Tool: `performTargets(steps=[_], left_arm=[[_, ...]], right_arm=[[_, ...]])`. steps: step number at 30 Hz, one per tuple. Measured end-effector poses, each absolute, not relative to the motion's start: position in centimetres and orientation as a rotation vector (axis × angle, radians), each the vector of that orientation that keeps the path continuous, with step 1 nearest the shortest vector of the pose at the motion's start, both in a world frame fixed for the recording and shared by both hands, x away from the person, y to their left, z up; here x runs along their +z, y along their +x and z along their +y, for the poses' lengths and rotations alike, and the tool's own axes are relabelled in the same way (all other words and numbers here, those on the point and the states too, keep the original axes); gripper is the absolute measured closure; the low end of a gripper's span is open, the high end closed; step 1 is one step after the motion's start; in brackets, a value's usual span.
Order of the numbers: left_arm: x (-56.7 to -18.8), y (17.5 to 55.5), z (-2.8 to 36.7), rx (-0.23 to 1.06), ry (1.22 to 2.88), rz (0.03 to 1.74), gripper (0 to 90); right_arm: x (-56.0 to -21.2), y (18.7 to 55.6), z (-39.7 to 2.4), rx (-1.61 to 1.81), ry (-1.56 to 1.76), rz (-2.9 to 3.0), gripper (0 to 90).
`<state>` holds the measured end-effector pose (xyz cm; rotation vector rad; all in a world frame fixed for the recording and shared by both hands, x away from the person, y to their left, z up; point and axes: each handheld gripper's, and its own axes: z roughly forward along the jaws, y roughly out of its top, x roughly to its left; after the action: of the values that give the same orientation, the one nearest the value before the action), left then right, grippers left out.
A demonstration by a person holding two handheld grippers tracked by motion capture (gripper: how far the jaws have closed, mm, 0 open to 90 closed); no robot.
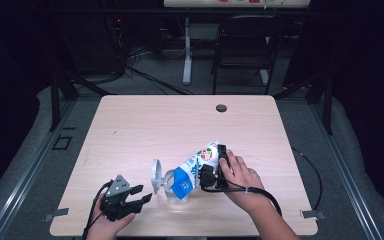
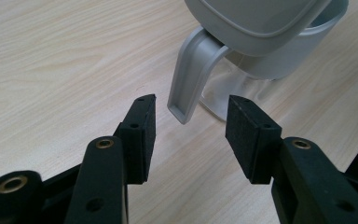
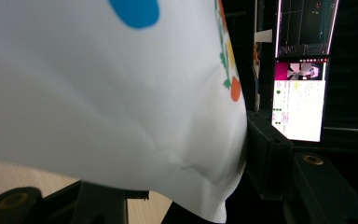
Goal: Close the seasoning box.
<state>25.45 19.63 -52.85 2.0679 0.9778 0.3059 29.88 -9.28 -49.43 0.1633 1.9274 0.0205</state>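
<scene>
The right gripper (image 1: 219,165) clamps the white pouch (image 1: 196,165), tilted with its blue end at the mouth of the clear container (image 1: 172,187). The left gripper (image 1: 141,194) stands open near the container's handle (image 2: 191,77), not touching it.

Table (image 1: 145,120): pale wood-grain top, smooth, low sheen, fine darker streaks running along it.

Left gripper (image 1: 139,195): matt black plastic arms with brass-coloured inserts; pads (image 2: 142,133) ahead of them are black, foam-like, finely grainy. Grey plate on top looks like dull metal.

Just ahead of its jaws, jug (image 2: 279,51): matt grey plastic lid and handle, smooth; body below clear and glossy, glass or plastic not told apart.

Between the right gripper's (image 1: 219,167) jaws, pouch (image 3: 98,93): white, soft film, slight gloss, creased where the pad presses; printed blue, green, orange patches.

Floor beyond table: grey carpet, rough.
</scene>
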Motion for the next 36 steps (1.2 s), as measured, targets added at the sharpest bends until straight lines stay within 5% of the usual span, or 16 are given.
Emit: performTargets(steps=[36], left_arm=[[-52.87, 25.21, 19.3, 0.342, 2.073, 0.98, 54.0]], right_arm=[[-49.1, 29.7, -9.19, 0.001, 0.133, 1.912, 49.7]])
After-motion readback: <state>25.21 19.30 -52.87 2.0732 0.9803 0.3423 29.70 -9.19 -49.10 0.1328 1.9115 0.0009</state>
